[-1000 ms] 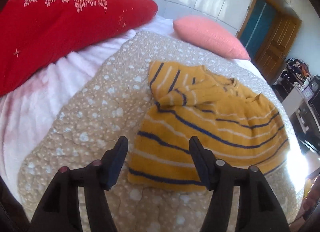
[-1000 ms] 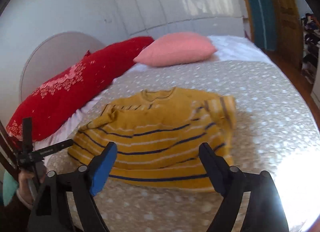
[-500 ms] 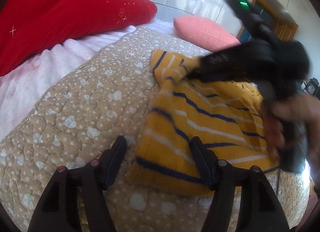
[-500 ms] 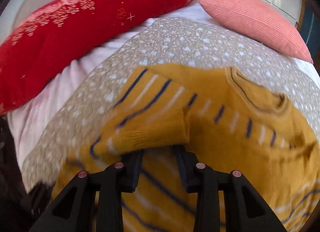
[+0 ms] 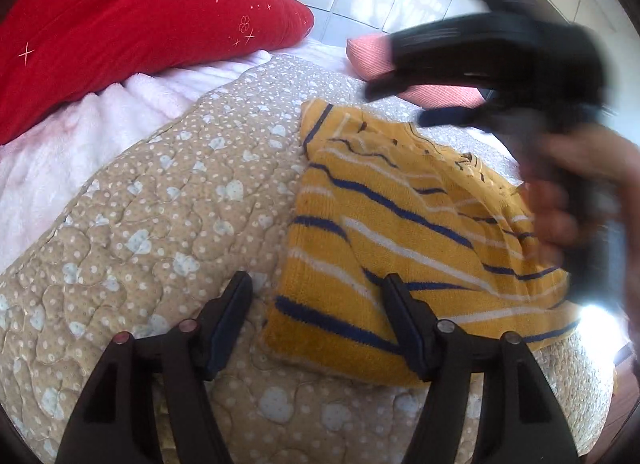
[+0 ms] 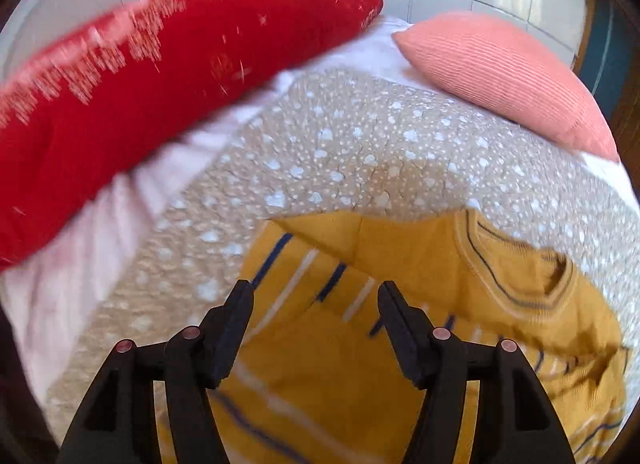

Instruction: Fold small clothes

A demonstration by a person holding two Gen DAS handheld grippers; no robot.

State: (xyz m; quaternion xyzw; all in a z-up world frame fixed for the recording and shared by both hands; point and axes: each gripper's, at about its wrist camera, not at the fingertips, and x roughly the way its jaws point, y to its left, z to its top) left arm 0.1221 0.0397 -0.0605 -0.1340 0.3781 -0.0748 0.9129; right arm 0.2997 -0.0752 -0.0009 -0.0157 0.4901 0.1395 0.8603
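Yellow striped sweater [image 5: 400,232] lies on the quilt [image 5: 168,200], both tools spread.

Yellow knit sweater [image 5: 384,232] – navy and white stripes – lies partly folded on the quilt, 1 sleeve laid across, neckline visible.

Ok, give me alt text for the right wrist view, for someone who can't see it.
The right gripper, its jaws open and empty, hovers over a mustard-yellow knitted sweater with navy and white stripes spread on a beige quilted bedspread dotted with white hearts. A blurred long red embroidered pillow and a salmon-pink ribbed cushion lie behind.
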